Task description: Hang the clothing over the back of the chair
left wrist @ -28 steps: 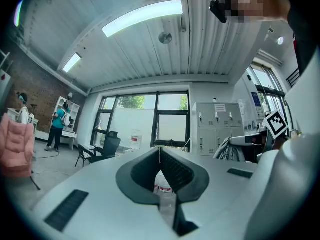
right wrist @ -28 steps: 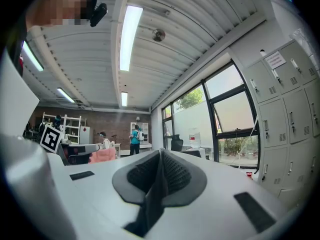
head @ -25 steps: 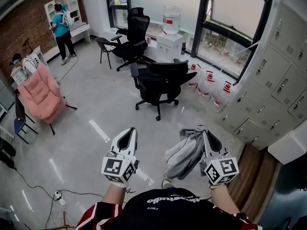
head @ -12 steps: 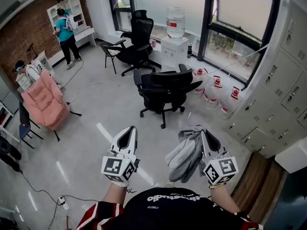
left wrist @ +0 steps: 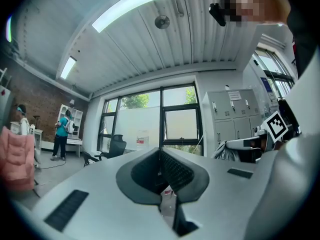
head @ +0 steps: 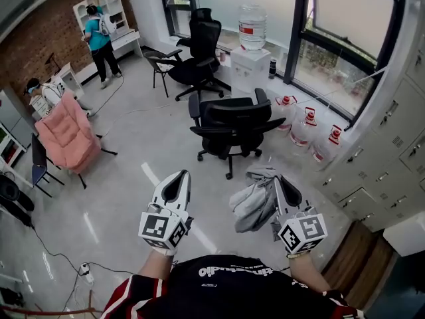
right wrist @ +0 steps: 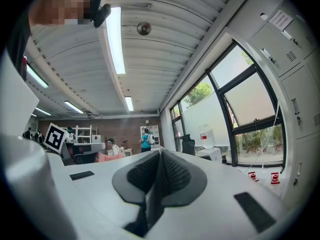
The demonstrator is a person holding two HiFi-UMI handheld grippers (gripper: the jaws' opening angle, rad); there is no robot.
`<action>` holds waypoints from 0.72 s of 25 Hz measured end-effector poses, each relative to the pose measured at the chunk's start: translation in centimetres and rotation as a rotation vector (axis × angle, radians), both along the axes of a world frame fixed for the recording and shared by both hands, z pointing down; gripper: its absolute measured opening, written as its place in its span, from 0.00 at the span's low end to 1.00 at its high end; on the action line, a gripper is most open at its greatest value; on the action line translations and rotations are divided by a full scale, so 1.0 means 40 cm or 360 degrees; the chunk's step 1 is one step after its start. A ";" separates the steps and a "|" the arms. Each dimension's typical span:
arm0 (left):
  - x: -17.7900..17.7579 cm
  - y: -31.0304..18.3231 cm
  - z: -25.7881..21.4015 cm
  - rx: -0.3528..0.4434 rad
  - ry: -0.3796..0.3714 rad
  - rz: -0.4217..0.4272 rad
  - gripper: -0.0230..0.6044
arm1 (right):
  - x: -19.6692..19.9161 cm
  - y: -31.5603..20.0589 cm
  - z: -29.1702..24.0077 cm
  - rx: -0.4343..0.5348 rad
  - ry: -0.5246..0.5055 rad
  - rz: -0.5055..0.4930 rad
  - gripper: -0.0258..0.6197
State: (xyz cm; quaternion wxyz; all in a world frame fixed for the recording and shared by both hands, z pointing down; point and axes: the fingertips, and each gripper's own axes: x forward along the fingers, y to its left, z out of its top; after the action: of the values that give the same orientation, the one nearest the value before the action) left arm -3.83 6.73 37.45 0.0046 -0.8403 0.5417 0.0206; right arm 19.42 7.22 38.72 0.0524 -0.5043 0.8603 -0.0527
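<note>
My right gripper (head: 279, 181) clamps the grey clothing (head: 251, 203); left gripper (head: 176, 179) closed, empty; chair (head: 232, 119) now nearer, so hanging comes soon.

Clothing (head: 253, 203) hangs, seemingly, from right claw (head: 276, 179); chair (head: 230, 121) stands beyond.

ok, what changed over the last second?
The person has edged closer to the black chair, which now sits nearer the grippers in the head view. Nothing was taken hold of or let go. The right gripper is still shut on the grey clothing. The left gripper is still shut and empty.
</note>
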 end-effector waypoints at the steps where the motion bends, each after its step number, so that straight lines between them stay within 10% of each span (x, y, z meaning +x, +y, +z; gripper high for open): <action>1: 0.009 -0.007 0.000 -0.0002 -0.0002 -0.0006 0.08 | 0.006 -0.013 -0.001 0.0002 0.0002 -0.0010 0.09; 18: 0.036 -0.146 0.045 -0.0055 -0.0023 -0.0008 0.08 | 0.025 -0.156 0.029 -0.0032 -0.0012 -0.0004 0.09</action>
State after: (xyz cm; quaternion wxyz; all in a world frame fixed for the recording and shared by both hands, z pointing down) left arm -2.40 0.89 39.27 -0.0059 -0.8390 0.5440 0.0051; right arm 20.41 1.00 39.90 0.0505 -0.5037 0.8601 -0.0635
